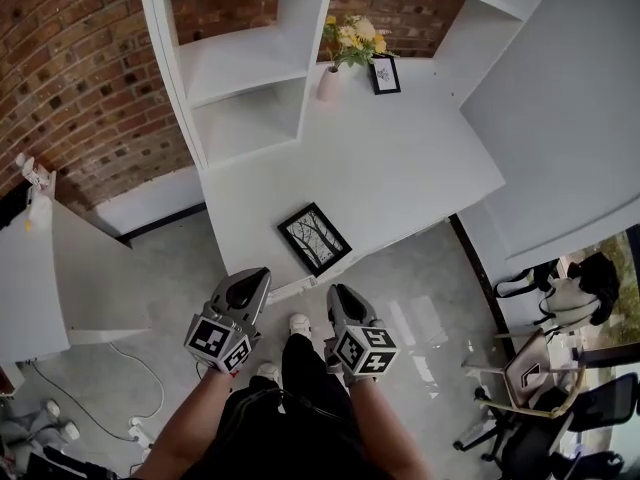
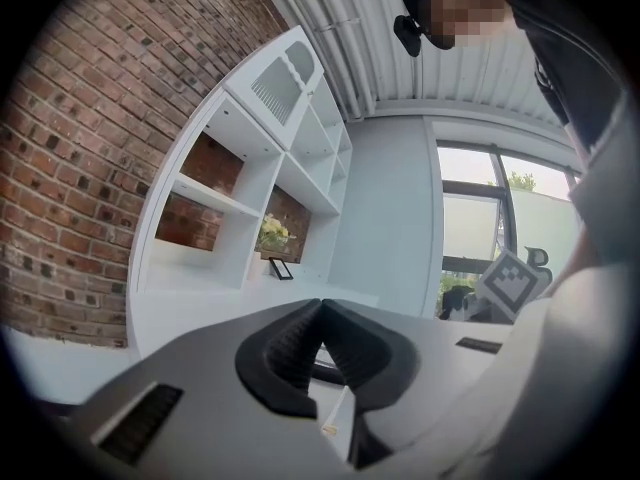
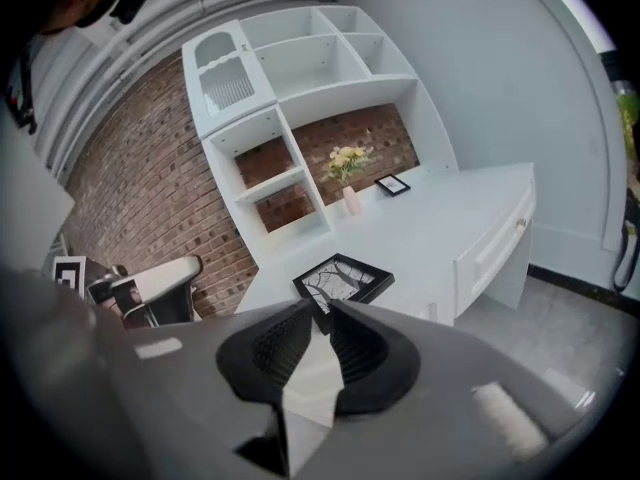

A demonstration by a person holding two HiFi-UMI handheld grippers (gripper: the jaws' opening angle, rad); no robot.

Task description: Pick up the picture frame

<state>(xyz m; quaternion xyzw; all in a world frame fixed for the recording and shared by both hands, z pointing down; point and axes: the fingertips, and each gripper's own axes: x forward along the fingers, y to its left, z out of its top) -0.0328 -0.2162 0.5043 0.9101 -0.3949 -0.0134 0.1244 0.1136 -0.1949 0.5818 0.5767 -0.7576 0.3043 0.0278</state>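
**Before the desk: two grippers, one frame lying flat**

Short of the desk's [image 1: 400,168] near edge, over grey floor:
- Left gripper [image 1: 252,276]: jaws brought together tip to tip, nothing between them.
- Right gripper [image 1: 340,293]: beside the left one. Its jaws stand a narrow gap apart with nothing between them.

On the desk, close to its near edge:
- Picture frame [image 1: 314,238]: black, lying flat, turned cornerwise to the edge, with a black-and-white print of bare trees. It touches neither gripper. In the right gripper view it shows just past the jaw tips.

Under the desk top, at its front:
- Drawer [image 3: 500,243]: white, with a small knob.

At the desk's back:
- Vase [image 1: 328,83]: pale, upright, holding yellow flowers [image 1: 352,38].
- Small frame [image 1: 384,74]: black, propped upright just beside the vase.

On the desk's left end:
- Shelf unit [image 1: 240,68]: white, with open compartments.

Behind the desk:
- Brick wall [image 1: 70,68]: red, showing through the open shelf backs.
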